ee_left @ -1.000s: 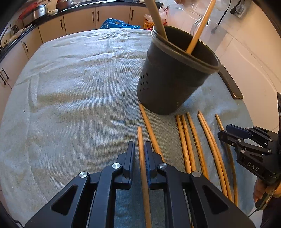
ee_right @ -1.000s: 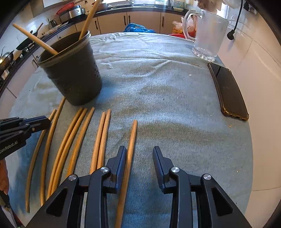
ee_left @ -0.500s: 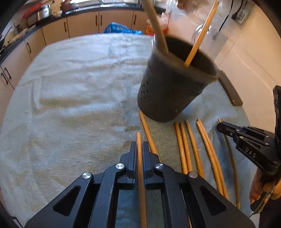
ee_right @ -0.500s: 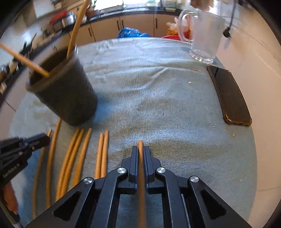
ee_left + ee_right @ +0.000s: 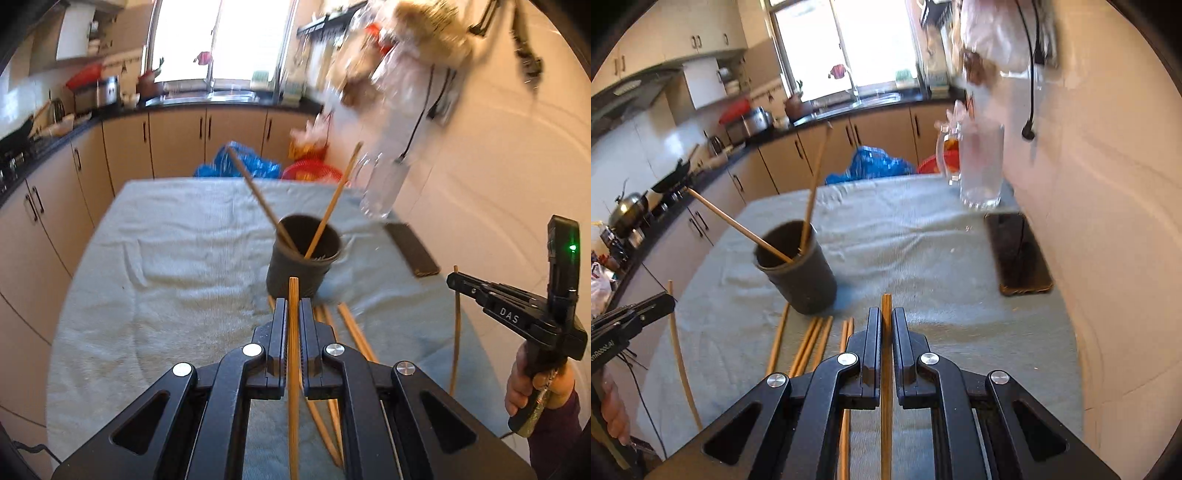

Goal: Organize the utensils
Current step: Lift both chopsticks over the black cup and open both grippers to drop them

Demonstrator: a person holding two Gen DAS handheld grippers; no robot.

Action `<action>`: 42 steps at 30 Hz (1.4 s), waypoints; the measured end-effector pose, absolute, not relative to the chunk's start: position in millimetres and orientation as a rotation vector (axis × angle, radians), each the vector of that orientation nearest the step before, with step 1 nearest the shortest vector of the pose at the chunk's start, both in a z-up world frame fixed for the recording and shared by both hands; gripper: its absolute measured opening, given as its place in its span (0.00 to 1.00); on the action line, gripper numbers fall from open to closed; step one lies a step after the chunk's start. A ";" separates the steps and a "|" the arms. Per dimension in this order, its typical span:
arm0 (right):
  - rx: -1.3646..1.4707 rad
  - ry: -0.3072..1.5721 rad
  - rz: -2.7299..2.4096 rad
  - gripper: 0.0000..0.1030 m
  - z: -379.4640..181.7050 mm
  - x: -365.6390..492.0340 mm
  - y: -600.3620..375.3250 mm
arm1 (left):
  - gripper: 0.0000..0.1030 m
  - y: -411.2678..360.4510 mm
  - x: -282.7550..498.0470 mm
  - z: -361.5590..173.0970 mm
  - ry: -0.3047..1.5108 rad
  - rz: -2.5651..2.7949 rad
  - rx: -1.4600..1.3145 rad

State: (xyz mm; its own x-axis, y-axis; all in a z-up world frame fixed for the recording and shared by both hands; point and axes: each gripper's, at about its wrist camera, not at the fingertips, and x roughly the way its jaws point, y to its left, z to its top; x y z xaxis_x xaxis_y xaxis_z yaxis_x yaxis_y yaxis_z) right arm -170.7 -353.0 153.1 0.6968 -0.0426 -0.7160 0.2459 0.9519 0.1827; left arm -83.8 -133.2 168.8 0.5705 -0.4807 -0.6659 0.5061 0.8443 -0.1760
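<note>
A dark perforated holder (image 5: 303, 263) (image 5: 798, 266) stands on the towel-covered table (image 5: 177, 266) with two wooden chopsticks leaning in it. My left gripper (image 5: 293, 314) is shut on a chopstick (image 5: 293, 354), lifted above the table, tip pointing at the holder. My right gripper (image 5: 885, 325) is shut on another chopstick (image 5: 885, 369), also lifted. Each gripper shows in the other's view, the right (image 5: 458, 281) and the left (image 5: 666, 300), each with its chopstick hanging down. Several loose chopsticks (image 5: 809, 343) (image 5: 354, 332) lie in front of the holder.
A black phone (image 5: 1019, 254) (image 5: 412, 249) lies near the table's right edge by the wall. A glass mug (image 5: 980, 166) stands at the far right corner. Kitchen cabinets and counter run behind and to the left.
Both grippers closed on a chopstick each and lifted them off the towel. Both have risen and pulled back, so the holder now looks farther and lower.
</note>
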 end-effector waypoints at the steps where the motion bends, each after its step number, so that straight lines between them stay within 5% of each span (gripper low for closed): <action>1: 0.273 0.772 -0.162 0.06 158.0 -176.8 -351.7 | 0.05 -131.6 -90.5 174.1 0.752 -0.581 0.038; 19: 0.231 0.641 -0.152 0.06 202.5 -242.2 -329.5 | 0.05 -108.5 -172.7 224.4 0.529 -0.583 0.067; 42: 0.212 0.565 -0.161 0.06 241.3 -232.2 -337.9 | 0.05 -116.9 -147.9 261.6 0.517 -0.621 0.041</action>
